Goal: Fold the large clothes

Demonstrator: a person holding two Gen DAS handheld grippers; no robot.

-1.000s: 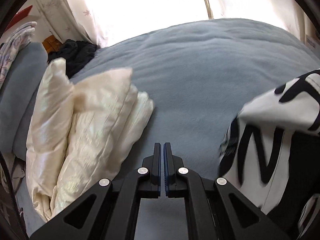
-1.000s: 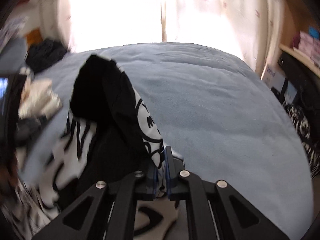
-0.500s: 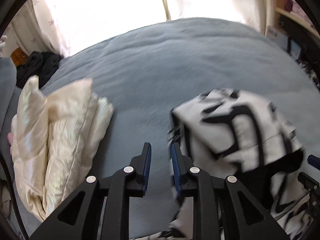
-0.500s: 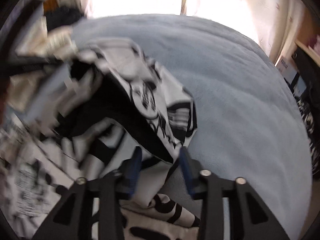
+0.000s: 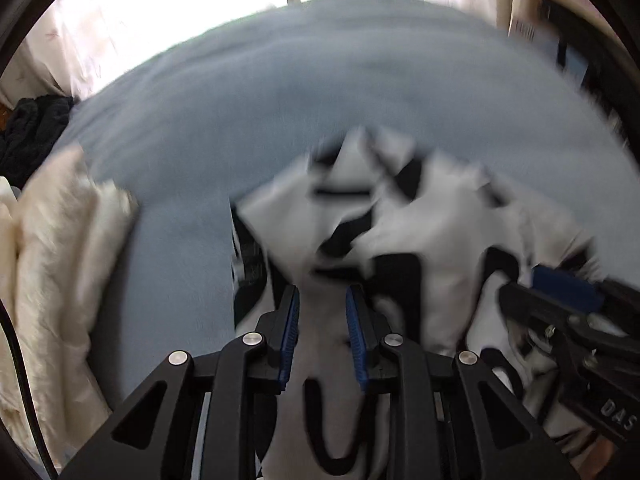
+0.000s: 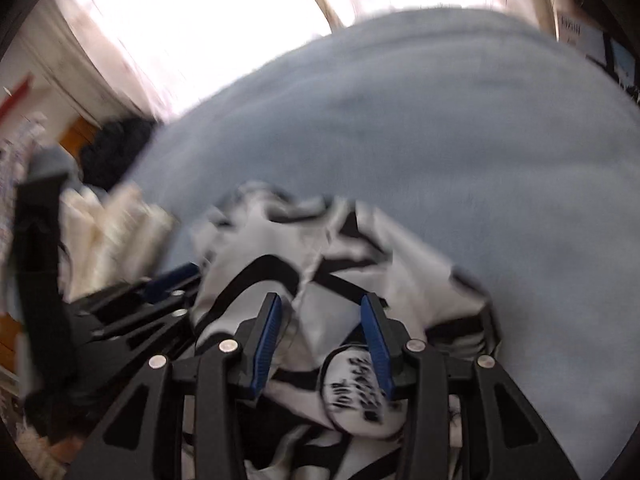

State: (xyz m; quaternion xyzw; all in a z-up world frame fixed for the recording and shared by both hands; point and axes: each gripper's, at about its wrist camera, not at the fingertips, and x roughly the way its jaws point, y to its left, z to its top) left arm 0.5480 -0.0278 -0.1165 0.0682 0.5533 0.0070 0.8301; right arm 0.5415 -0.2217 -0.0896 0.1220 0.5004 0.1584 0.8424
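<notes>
A black-and-white printed garment (image 5: pixel 400 216) lies crumpled on the blue-grey bed cover (image 5: pixel 320 92). My left gripper (image 5: pixel 322 300) hangs just over its near edge, jaws apart. White cloth shows in the gap, and the pads do not press on it. In the right wrist view the same garment (image 6: pixel 340 248) sits under my right gripper (image 6: pixel 318 304), whose jaws stand wider apart over a round printed patch. Each gripper shows in the other's view: the right gripper (image 5: pixel 560 284) at the right edge, the left gripper (image 6: pixel 172 276) at the lower left. Both views are blurred.
A folded cream quilted piece (image 5: pixel 60 240) lies at the left of the bed, also the cream piece (image 6: pixel 120 224). A dark pile of clothes (image 5: pixel 28 132) sits behind it. Bright curtains (image 5: pixel 180 20) hang beyond the bed. Bare cover (image 6: pixel 460 140) stretches behind and right of the garment.
My right gripper opened and let go of the garment, which dropped into a heap. The left gripper opened and swung right and down over the heap.
</notes>
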